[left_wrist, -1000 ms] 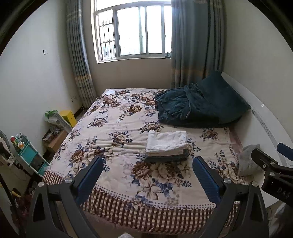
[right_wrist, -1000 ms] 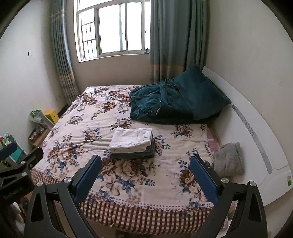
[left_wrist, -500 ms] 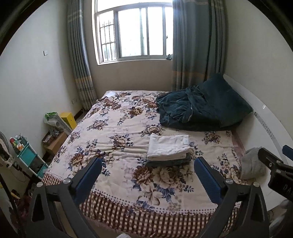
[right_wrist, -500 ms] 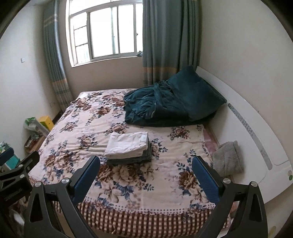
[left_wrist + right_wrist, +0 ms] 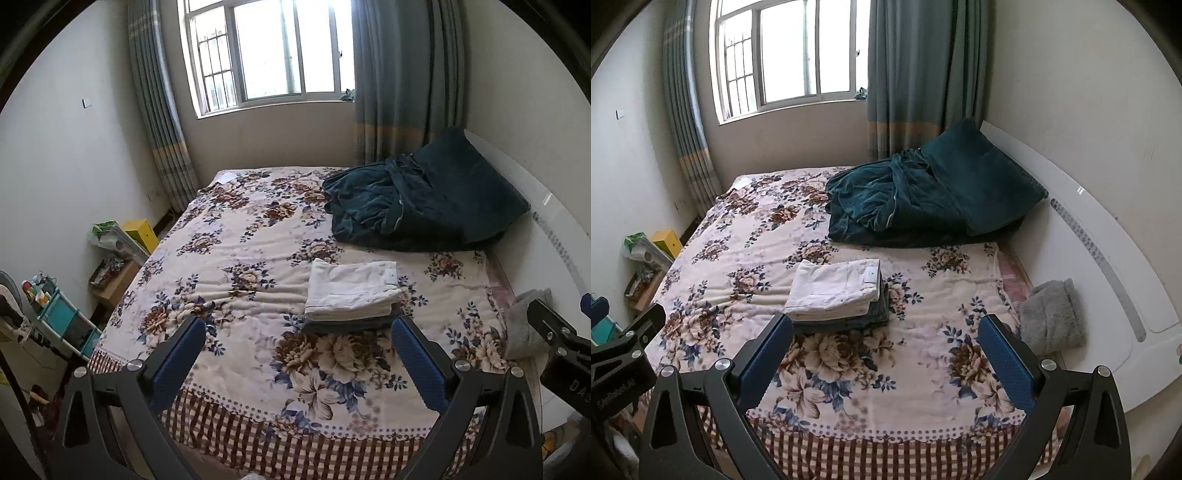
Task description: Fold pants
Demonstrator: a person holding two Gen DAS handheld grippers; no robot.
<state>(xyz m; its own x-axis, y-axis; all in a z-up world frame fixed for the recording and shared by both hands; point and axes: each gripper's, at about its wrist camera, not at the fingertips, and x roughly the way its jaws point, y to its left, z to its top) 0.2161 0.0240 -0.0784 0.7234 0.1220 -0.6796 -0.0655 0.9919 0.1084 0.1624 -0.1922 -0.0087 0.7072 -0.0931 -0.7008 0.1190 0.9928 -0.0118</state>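
Note:
Folded white pants [image 5: 351, 288] [image 5: 834, 288] lie on top of a folded dark grey garment [image 5: 351, 325] [image 5: 849, 319], stacked in the middle of the floral bed cover [image 5: 240, 258] [image 5: 738, 236]. My left gripper [image 5: 299, 336] hangs open in the air before the foot of the bed, well short of the stack, nothing between its blue pads. My right gripper [image 5: 886, 332] is open too, empty, held back at a similar distance. Each gripper's side shows at the edge of the other's view.
A crumpled dark teal blanket and pillow [image 5: 424, 199] [image 5: 931, 192] fill the bed's far right. A grey fluffy cloth [image 5: 1052, 317] lies by the white headboard [image 5: 1108, 258]. Shelves and boxes [image 5: 110, 251] stand along the left wall. A curtained window [image 5: 273, 55] is behind.
Both grippers have drawn back and risen slightly, so the bed and the stack look a little farther off. The stack has not moved.

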